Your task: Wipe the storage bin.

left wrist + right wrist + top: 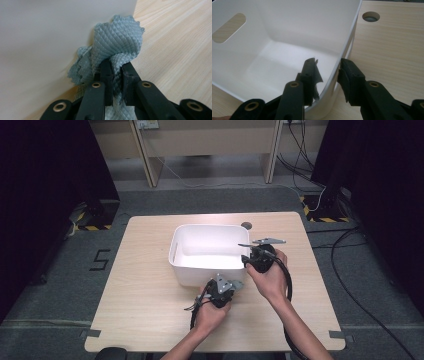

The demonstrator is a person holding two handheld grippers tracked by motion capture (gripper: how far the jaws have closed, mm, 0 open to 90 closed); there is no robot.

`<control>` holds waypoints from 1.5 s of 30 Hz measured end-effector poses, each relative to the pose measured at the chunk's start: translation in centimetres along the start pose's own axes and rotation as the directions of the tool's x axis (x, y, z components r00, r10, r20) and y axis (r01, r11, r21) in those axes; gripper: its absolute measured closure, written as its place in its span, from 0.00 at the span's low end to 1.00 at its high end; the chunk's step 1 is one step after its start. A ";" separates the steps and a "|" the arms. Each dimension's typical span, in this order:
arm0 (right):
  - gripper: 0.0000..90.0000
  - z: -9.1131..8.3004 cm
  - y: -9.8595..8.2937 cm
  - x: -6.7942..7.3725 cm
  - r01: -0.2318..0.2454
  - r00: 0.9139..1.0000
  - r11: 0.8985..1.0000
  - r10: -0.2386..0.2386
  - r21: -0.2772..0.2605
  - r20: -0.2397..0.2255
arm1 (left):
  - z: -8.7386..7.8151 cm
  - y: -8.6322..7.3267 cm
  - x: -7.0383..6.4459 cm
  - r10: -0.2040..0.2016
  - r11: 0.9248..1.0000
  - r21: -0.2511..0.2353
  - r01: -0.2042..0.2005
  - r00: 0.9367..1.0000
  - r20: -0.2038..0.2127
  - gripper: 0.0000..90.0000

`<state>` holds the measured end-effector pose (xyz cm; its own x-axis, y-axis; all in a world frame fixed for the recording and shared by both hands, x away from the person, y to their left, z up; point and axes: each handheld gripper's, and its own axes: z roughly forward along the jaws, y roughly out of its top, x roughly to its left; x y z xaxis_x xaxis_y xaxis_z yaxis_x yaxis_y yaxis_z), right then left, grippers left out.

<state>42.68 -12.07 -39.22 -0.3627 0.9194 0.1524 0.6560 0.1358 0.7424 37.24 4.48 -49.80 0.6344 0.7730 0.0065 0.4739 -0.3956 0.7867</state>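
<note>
A white plastic bin [200, 274] stands mid-table, with nothing visible inside [287, 37]. My left gripper [222, 283] sits at the bin's near outer wall [37, 37]. Its jaws [116, 66] are shut on a grey-green waffle-weave cloth [117, 42], and the bunched cloth presses against that wall just above the tabletop. My right gripper [252, 257] is at the bin's right rim near the front corner. One of its jaws is inside the bin and the other outside, so the gripper [328, 66] is closed on the thin wall.
The light wooden table [145, 295] has a round cable hole [246, 225] just behind the bin's right side, also visible from the right gripper [371, 16]. The bin has a slot handle [228, 27] in its far end wall. Cables lie on the floor beyond.
</note>
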 end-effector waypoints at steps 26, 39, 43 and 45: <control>0.75 0.1 0.0 0.0 -0.005 1.000 1.000 0.005 -0.005 0.000 | 0.9 0.9 -0.9 0.022 1.000 0.010 -0.023 1.000 0.021 0.91; 0.75 0.2 0.0 0.0 -0.006 1.000 1.000 0.006 -0.007 -0.002 | 0.4 2.1 -1.6 0.023 0.999 -0.027 -0.022 0.999 0.024 0.91; 0.75 0.2 0.0 0.0 -0.007 1.000 1.000 0.007 -0.006 -0.003 | 0.4 2.5 -1.7 0.018 0.999 -0.032 -0.017 0.999 0.029 0.91; 0.75 0.2 0.0 -0.1 -0.007 1.000 1.000 0.006 -0.007 -0.003 | 0.3 2.7 -1.8 0.019 0.999 -0.034 -0.018 0.999 0.033 0.91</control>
<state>42.86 -12.05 -39.33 -0.3605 0.9190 0.1593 0.6536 0.1271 0.7461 37.57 1.92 -47.87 0.6630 0.7486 0.0010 0.4413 -0.3919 0.8073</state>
